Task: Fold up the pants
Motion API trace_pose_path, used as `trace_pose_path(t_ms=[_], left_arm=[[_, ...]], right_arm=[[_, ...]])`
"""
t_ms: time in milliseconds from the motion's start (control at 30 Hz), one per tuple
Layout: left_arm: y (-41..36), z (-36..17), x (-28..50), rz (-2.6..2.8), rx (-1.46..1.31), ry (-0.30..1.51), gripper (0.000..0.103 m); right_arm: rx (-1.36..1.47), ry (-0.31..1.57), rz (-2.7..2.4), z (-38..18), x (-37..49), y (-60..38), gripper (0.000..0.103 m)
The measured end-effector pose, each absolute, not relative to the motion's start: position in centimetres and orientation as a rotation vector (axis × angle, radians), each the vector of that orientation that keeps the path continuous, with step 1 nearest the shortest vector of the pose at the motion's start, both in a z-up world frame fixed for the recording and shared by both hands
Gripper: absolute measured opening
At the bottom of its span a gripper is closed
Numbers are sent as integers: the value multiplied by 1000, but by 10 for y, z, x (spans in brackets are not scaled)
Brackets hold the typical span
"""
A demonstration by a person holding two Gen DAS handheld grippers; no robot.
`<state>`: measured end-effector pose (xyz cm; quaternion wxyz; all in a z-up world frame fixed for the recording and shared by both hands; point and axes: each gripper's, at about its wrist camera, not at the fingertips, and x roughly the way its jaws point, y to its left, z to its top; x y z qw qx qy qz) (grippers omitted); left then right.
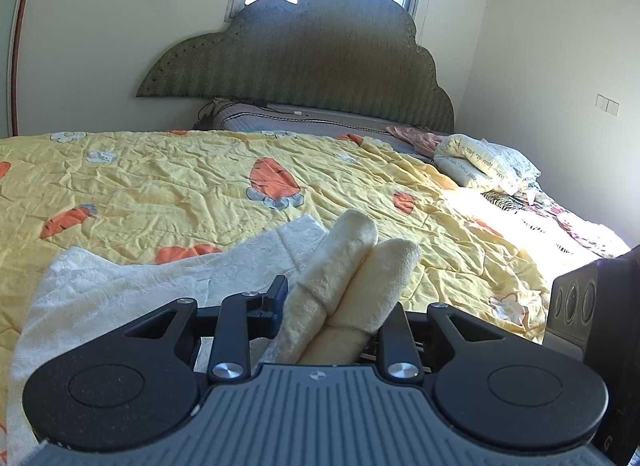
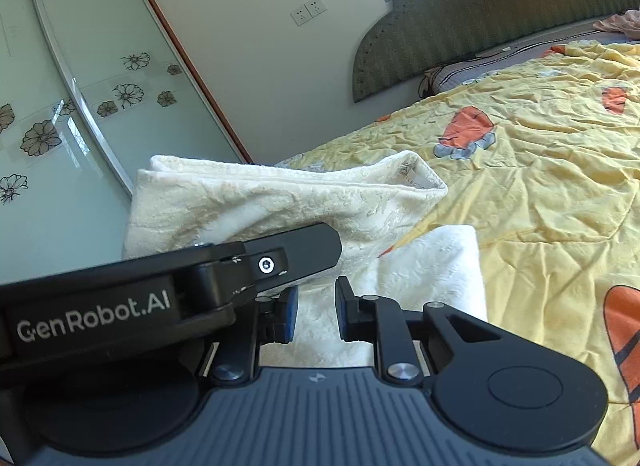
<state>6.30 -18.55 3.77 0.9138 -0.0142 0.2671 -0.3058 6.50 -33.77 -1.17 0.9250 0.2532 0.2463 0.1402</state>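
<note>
The pants (image 1: 132, 282) are cream-white fleece and lie on the yellow carrot-print quilt (image 1: 180, 169). My left gripper (image 1: 340, 306) is shut on a doubled fold of the pants (image 1: 352, 266), which sticks up between its jaws. In the right wrist view the pants (image 2: 280, 201) hang lifted in a wide fold, and a flat layer (image 2: 432, 266) lies on the quilt (image 2: 540, 185). The left gripper's body (image 2: 296, 254) crosses this view against the lifted fold. My right gripper (image 2: 317, 310) is open and empty, just above the flat layer.
A green scalloped headboard (image 1: 304, 65) stands at the far end of the bed. Bundled bedding (image 1: 480, 161) lies at the far right. A glass wardrobe door (image 2: 72, 105) with flower prints stands left of the bed.
</note>
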Motion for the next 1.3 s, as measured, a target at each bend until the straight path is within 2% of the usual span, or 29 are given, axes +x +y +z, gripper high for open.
trace_pose_path(t_ms=[67,167,233,300,367,567,667,767,833,867,1033,1167,1300], left_arm=[[-190,31,68,-647,-37,581,33],[-197,23,74,-673,-27,619,33],[-201,19,77,-685,-16,643,33],[-202,16,81,-710,-23,669,39],[-203,15,86,-757,-58,712,50],[-184,32,88,-820,-136,700,57],[-153,51,90,-749,-155,660,66],[-119,61,88,-661,-126,629,66],[-99,61,82,-612,-93,609,67],[-88,61,78,-581,-71,600,67],[-48,46,56,-534,12,593,68],[-28,36,42,-539,61,601,68],[-24,29,30,-598,121,604,69]], right_arm=[[540,529,274,-20,68,-344,19],[568,577,236,-32,69,-352,20],[563,598,209,-36,64,-358,25],[560,602,198,-38,55,-365,27],[579,601,199,-38,42,-375,27],[549,576,26,-31,8,-398,28],[572,502,-49,-21,-11,-404,28],[610,463,51,-9,-20,-399,32],[634,477,147,-4,-22,-391,55],[648,481,183,-2,-23,-386,60],[734,527,328,-6,-27,-366,60],[667,600,275,-14,-22,-353,59],[734,582,243,-26,-14,-357,58]])
